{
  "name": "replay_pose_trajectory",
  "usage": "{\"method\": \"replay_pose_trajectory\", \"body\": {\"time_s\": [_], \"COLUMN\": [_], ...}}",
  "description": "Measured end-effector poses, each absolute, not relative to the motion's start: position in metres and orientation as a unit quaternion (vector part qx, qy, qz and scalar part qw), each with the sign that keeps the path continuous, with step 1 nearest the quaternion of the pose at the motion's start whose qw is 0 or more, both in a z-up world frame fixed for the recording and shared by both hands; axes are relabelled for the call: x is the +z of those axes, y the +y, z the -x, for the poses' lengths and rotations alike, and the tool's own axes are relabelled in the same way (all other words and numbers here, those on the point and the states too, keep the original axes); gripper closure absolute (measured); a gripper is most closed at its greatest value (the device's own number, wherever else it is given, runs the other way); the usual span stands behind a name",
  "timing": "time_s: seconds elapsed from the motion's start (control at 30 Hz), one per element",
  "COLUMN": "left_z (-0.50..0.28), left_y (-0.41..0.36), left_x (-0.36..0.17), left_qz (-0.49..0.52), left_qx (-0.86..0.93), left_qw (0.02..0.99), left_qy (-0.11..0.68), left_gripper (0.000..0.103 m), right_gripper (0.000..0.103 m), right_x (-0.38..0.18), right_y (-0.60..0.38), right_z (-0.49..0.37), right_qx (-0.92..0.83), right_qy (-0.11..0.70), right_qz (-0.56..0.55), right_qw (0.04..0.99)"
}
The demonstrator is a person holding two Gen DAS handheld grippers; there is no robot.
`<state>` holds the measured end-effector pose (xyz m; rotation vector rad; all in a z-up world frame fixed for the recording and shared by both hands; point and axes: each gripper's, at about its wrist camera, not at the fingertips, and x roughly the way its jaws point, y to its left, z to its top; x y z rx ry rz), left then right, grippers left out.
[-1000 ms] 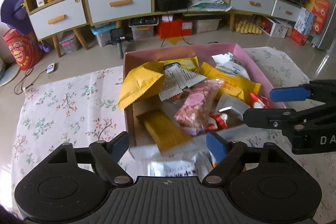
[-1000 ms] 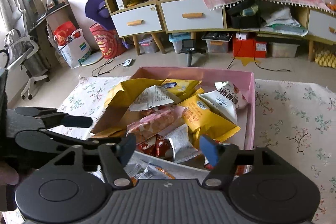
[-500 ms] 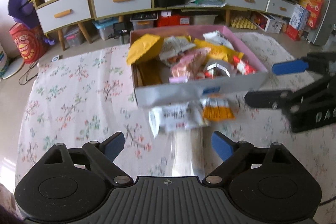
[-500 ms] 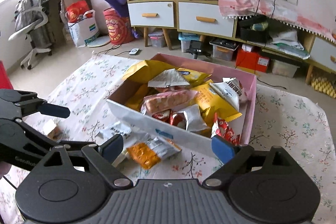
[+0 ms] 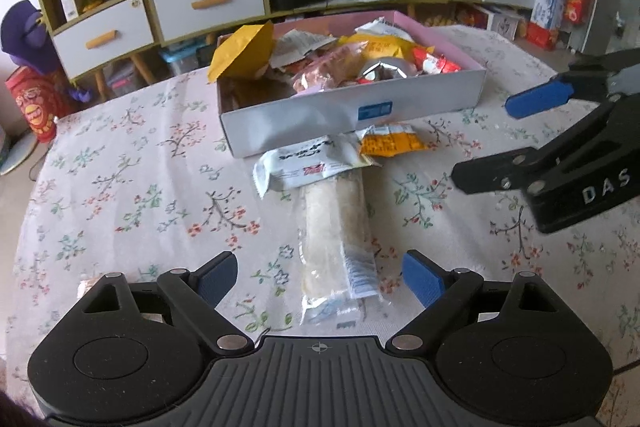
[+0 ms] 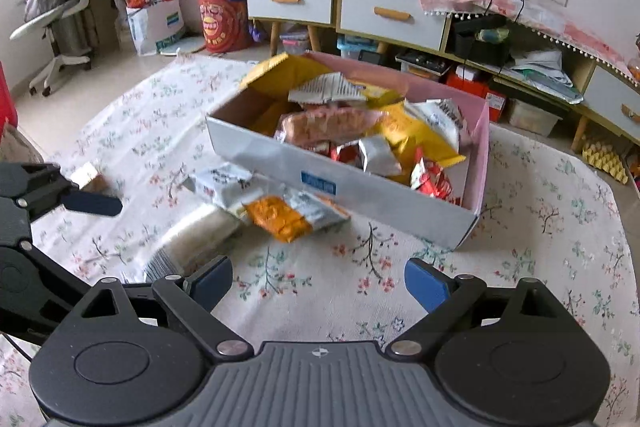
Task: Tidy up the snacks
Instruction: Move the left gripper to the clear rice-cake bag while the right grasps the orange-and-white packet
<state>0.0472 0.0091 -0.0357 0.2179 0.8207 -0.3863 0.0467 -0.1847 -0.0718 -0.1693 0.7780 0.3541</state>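
Note:
A white and pink box (image 5: 440, 95) (image 6: 380, 203) full of snack packets stands on the floral tablecloth. In front of it lie a long clear packet of pale biscuits (image 5: 336, 227) (image 6: 192, 235), a white packet (image 5: 308, 163) (image 6: 224, 183) and an orange packet (image 5: 390, 143) (image 6: 280, 219). My left gripper (image 5: 320, 277) is open and empty, its fingers either side of the long packet's near end. My right gripper (image 6: 318, 281) is open and empty above bare cloth, short of the orange packet. The right gripper also shows at the right of the left wrist view (image 5: 496, 139).
A small brown-wrapped snack (image 6: 88, 175) lies on the cloth at the left. Behind the table stand low cabinets with drawers (image 5: 208, 1), shelves and floor clutter. An office chair (image 6: 52, 23) stands far left. The table edge (image 6: 624, 203) runs at the right.
Both grippers have pulled back from over the box toward me and lower. The loose packets in front of the box have come into view between the fingers.

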Motion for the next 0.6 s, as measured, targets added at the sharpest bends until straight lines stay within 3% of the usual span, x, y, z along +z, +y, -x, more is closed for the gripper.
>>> {"method": "replay_pose_trajectory", "body": {"time_s": [0.13,0.2,0.27,0.37,0.6], "left_z": [-0.051,-0.053,-0.056,-0.061,-0.061], "left_y": [0.009,0.010,0.011,0.015,0.014], "left_x": [-0.038,-0.038,-0.040,-0.045,-0.046], "left_qz": [-0.083,-0.077,-0.071,-0.061,-0.044], "left_qx": [-0.199,-0.203,-0.210,-0.209,-0.198], "left_qw": [0.894,0.894,0.890,0.883,0.885], "left_qy": [0.393,0.392,0.398,0.416,0.419], "left_gripper": [0.015,0.022,0.043,0.060,0.065], "right_gripper": [0.031,0.031,0.031,0.032,0.044], "right_x": [-0.073,-0.073,-0.072,-0.074,-0.085], "right_y": [-0.182,-0.182,-0.182,-0.180,-0.171], "right_z": [-0.045,-0.048,-0.054,-0.063,-0.085], "right_qx": [0.172,0.168,0.161,0.151,0.139], "right_qy": [0.369,0.366,0.364,0.361,0.374], "right_qz": [0.072,0.055,0.038,0.025,-0.002], "right_qw": [0.911,0.914,0.916,0.920,0.917]}}
